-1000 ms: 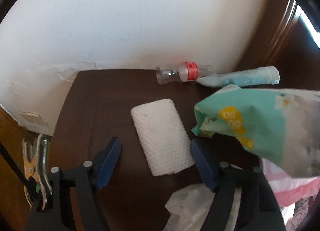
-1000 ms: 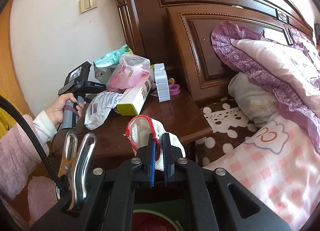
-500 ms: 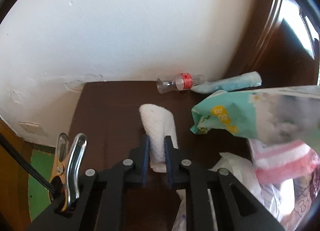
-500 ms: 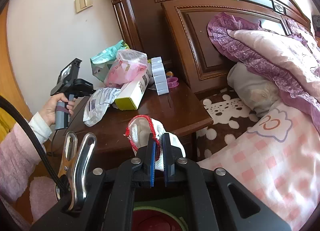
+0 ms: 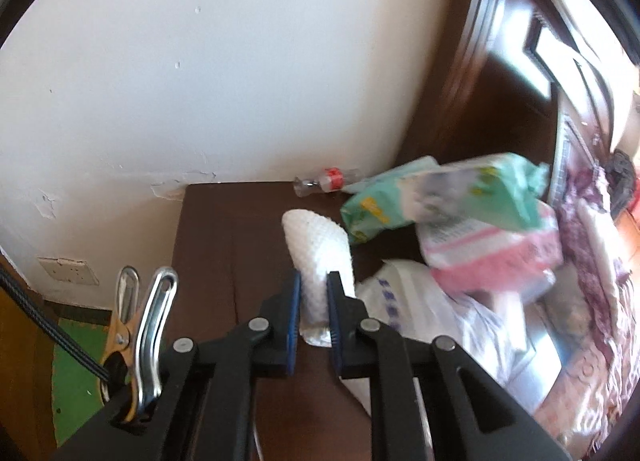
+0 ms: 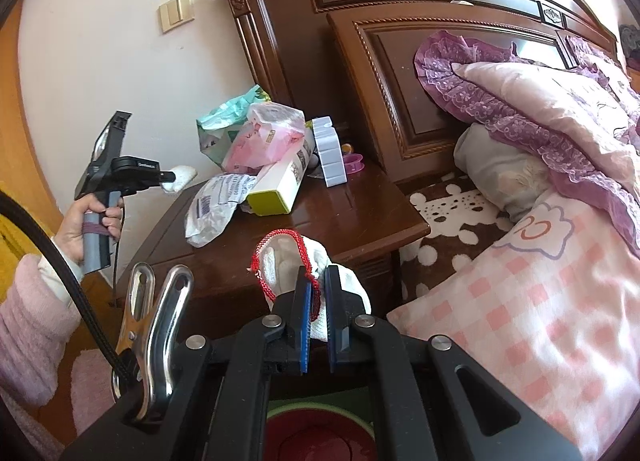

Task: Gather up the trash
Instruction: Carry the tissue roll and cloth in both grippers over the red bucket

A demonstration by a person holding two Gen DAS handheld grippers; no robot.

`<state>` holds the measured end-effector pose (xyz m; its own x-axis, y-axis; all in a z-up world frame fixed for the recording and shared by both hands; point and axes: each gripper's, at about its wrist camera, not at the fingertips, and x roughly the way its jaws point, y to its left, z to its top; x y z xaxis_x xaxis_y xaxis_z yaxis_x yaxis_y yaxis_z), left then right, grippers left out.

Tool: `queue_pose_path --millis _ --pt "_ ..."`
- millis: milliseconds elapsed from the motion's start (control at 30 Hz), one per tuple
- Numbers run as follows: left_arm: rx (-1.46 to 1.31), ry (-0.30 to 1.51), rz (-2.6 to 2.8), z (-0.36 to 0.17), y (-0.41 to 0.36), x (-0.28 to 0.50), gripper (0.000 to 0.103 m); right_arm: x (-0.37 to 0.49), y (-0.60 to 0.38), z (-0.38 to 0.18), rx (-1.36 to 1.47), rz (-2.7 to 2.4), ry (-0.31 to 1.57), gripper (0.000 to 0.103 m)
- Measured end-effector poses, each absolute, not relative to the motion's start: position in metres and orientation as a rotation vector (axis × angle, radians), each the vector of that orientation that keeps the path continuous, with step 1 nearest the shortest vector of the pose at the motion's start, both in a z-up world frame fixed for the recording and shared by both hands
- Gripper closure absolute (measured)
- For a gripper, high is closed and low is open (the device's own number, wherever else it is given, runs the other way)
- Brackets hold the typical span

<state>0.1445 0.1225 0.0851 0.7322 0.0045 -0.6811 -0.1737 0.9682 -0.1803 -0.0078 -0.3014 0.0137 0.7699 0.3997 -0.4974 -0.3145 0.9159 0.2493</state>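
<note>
The left hand-held gripper (image 5: 313, 307) pinches a white dimpled folded paper towel (image 5: 320, 257) between its blue pads, lifted clear above the dark wooden table (image 5: 224, 245), beside the green and pink plastic packets (image 5: 472, 213). The right hand-held gripper (image 6: 317, 315) is clamped on a white cloth with red bead string (image 6: 288, 261), held off the table's front edge.

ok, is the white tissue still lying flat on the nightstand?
No, the left tongs are shut on the white tissue, holding it clear above the nightstand.
</note>
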Motion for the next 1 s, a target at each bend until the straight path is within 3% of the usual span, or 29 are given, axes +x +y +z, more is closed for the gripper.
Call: queue_pose_path --millis 1000 --pt "-0.127 0.679 -0.271 0.115 0.037 -0.048 0.09 -0.114 -0.284 0.041 0.159 0.406 0.525 0.096"
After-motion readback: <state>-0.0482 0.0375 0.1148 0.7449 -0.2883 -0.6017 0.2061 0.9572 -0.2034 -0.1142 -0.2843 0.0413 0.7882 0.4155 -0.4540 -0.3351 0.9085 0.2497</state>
